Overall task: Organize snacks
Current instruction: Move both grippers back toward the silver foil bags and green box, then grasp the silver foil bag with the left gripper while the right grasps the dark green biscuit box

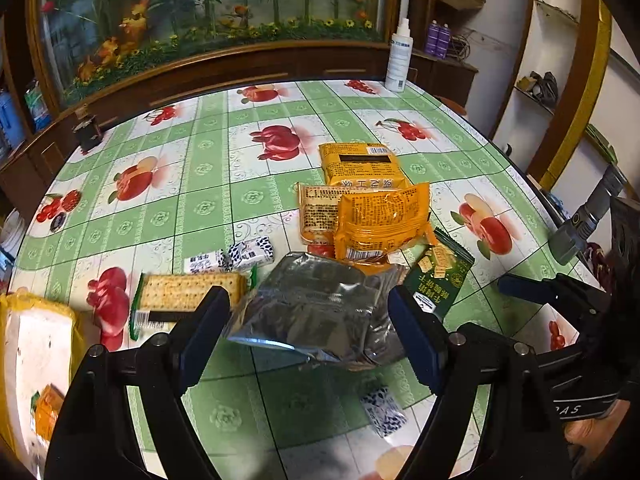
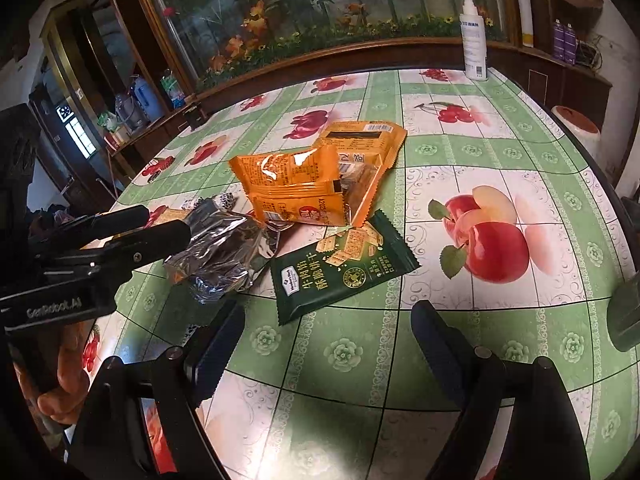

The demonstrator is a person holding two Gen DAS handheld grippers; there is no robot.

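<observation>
Left gripper (image 1: 308, 320): jaws spread wide, nothing pinched. The silver foil bag (image 1: 320, 312) is framed between the fingers and just ahead of them, lying flat on the table (image 1: 208, 200); contact cannot be confirmed. Likely step: pick this bag.

Right gripper (image 2: 324, 344): also spread, empty. The green cracker pack (image 2: 340, 268) lies just ahead of its tips, apart from them.

Notes for the grasp:
- The foil is crinkled and slick, so the puffed middle should be pinched, not the sealed edge.
- The orange packs (image 1: 376, 220) overlap the bag's far end and may be dragged. A low, straight lift is advised.
- The clear-wrapped crackers (image 1: 188, 292) sit just outside the left finger and should be kept out of the closure.
</observation>
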